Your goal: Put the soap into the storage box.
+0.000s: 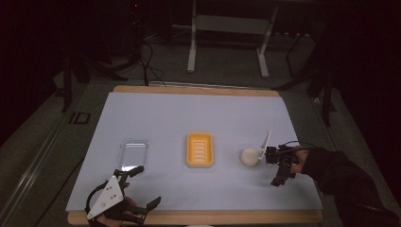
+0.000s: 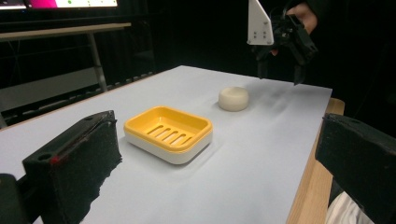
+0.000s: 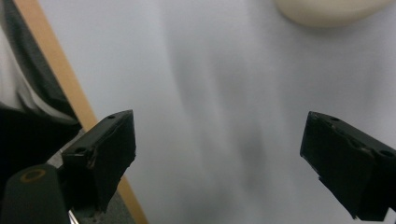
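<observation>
A yellow soap dish (image 1: 199, 149) sits mid-table on the pale mat (image 1: 189, 113); the left gripper view has it (image 2: 168, 133) just ahead. To its right lies a round cream soap bar (image 1: 249, 157), also in the left gripper view (image 2: 233, 98) and at the top edge of the right gripper view (image 3: 327, 9). My right gripper (image 1: 273, 168) hovers just right of the soap, open and empty, with its jaws (image 3: 219, 135) wide apart over bare mat. My left gripper (image 1: 144, 187) stands open and empty near the front left edge, aimed toward the dish.
A clear plastic lid (image 1: 134, 153) lies left of the dish, just beyond the left gripper. The table's wooden front edge (image 1: 198, 216) runs close under both hands. Desk legs (image 1: 191, 47) and cables stand on the dark floor behind the table.
</observation>
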